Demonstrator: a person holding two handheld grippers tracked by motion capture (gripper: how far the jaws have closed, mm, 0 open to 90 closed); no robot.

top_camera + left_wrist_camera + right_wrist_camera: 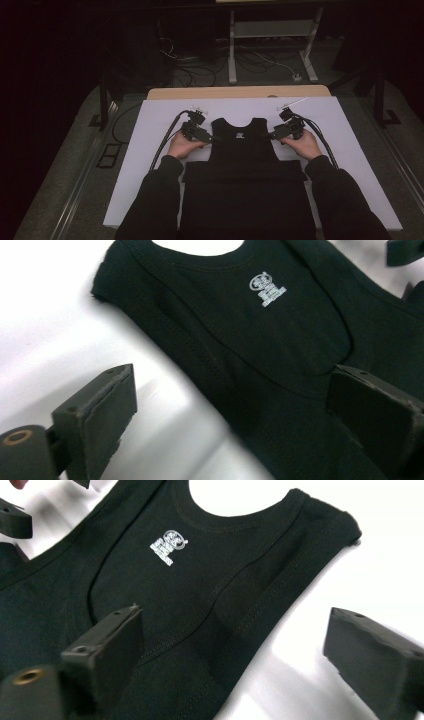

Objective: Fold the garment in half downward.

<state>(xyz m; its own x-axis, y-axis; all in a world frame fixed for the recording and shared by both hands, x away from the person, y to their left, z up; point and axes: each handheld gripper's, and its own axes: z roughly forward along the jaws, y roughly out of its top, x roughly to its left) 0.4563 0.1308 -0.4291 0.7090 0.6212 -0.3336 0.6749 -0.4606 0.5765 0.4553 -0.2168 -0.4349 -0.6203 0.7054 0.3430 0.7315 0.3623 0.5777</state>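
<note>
A black sleeveless top [243, 150] lies flat on a white sheet [150, 165], neck hole away from the person and a small white logo [267, 287] below the neckline. My left gripper [214, 140] is at the top's left armhole edge. In the left gripper view its jaws [232, 380] stand wide, one over the sheet and one over the cloth, not pressing. My right gripper [270, 136] is at the opposite armhole edge. In the right gripper view it [235, 615] straddles that hem the same way, open.
The sheet covers a wooden table [225, 93] whose far edge shows. Behind it on the dark floor are a metal rack [272, 30] and loose cables [200, 75]. Each gripper's cable [167, 137] trails over the sheet. The person's sleeves [155, 200] come in from the bottom.
</note>
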